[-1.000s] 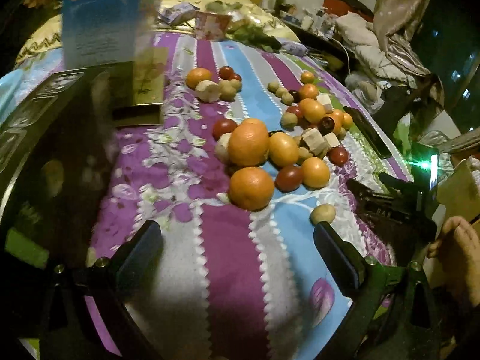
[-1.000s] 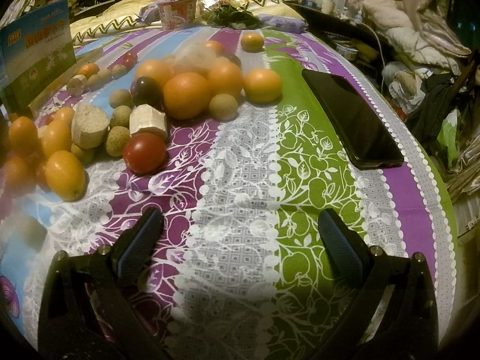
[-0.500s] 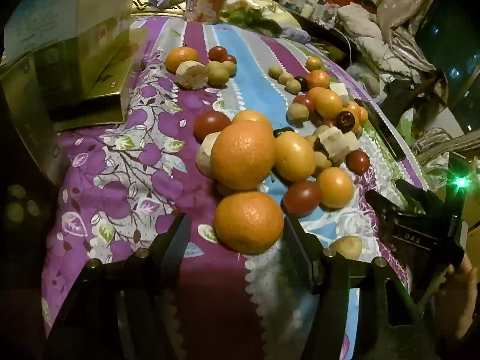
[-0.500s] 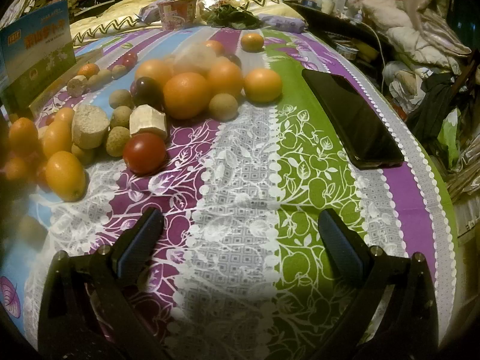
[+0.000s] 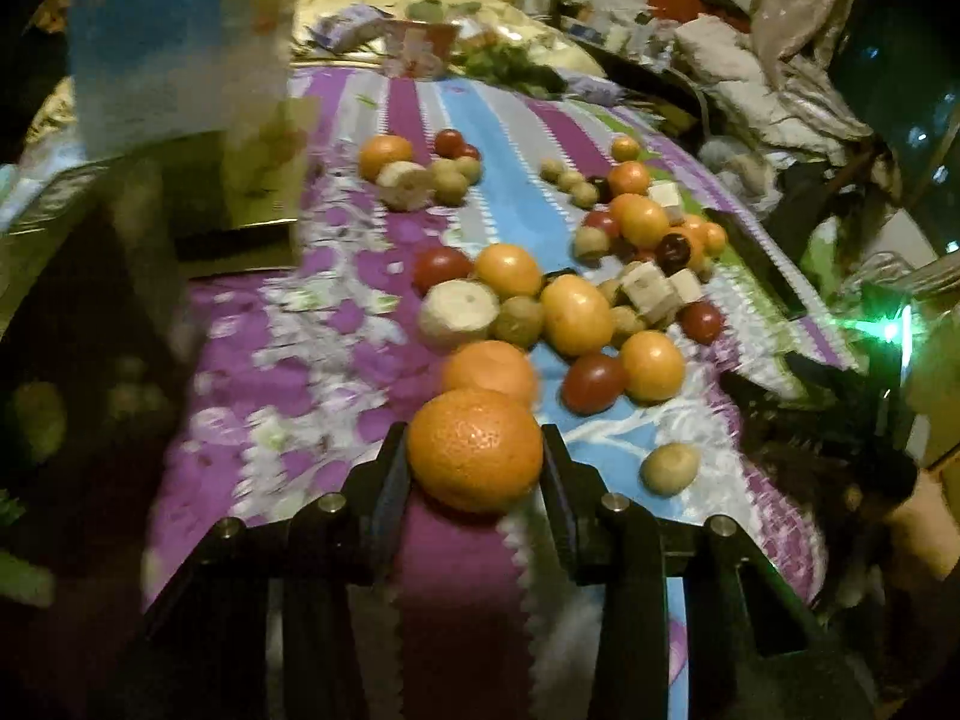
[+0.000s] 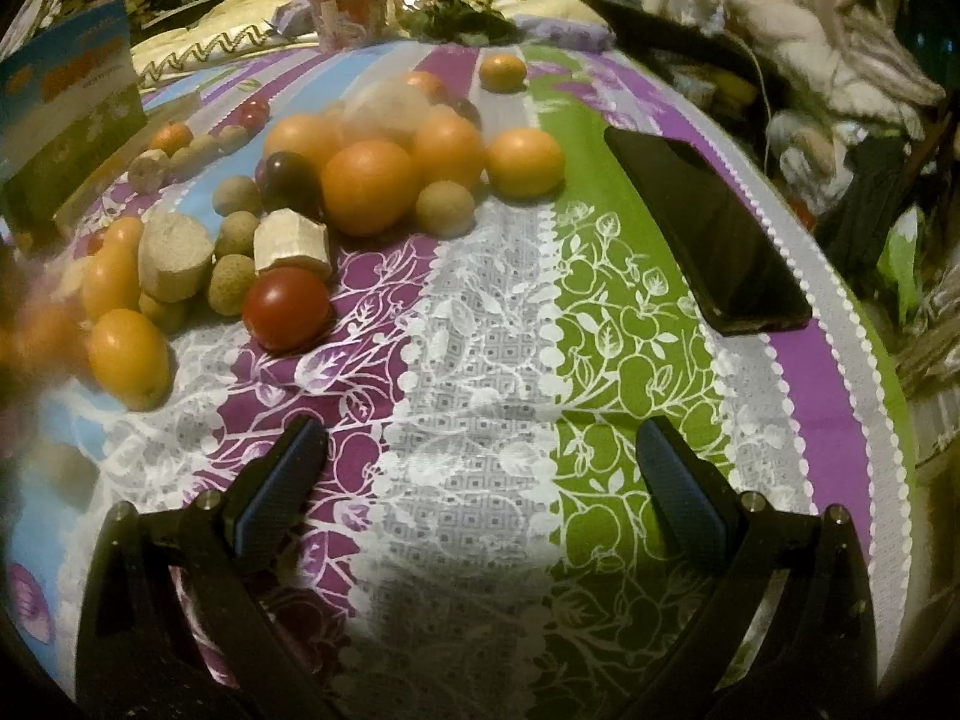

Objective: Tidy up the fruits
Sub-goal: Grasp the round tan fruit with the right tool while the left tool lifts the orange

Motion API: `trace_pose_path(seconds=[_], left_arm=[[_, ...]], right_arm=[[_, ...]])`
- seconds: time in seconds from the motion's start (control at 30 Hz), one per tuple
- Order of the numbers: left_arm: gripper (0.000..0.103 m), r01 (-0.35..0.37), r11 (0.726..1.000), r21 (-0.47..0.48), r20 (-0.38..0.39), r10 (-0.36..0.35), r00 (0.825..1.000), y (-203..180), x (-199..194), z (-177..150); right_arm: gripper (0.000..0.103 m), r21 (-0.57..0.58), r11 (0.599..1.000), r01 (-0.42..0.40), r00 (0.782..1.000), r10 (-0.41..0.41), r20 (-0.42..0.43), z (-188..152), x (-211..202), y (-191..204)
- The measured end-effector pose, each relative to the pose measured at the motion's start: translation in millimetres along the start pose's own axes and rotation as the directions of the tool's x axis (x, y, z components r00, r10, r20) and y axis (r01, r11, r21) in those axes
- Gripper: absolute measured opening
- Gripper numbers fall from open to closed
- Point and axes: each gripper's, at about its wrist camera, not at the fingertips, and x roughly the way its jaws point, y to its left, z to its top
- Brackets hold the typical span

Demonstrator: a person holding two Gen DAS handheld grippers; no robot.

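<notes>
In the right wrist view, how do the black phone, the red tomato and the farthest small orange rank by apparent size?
1. Black phone, largest.
2. Red tomato.
3. Farthest small orange, though distance from the camera makes its true size unsure.

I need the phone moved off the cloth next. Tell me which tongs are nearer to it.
Right. The right tongs hang open over the cloth, with the black phone ahead to their right. The left tongs are shut on an orange across the fruit pile.
</notes>
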Motion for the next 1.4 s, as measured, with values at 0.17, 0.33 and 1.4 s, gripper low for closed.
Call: trace_pose_path(seconds=[0.17,0.33,1.4], left_arm=[[0.043,-0.061,0.998,-0.005,0.007,0.061,0.998,8,-10,-4],[0.043,-0.081,0.997,-0.005,0.025,0.081,0.996,12,-17,-2],[0.043,-0.069,0.997,-0.038,0.002,0.069,0.998,19,-16,-8]], right_arm=[[0.102,0.017,0.998,-0.065,0.998,0.065,0.016,-6,-26,4],[0.103,-0.012,0.998,-0.067,0.991,0.068,0.118,-21,-65,28],[0.025,-0.224,0.906,-0.359,0.931,0.366,-0.014,-28,-43,119]])
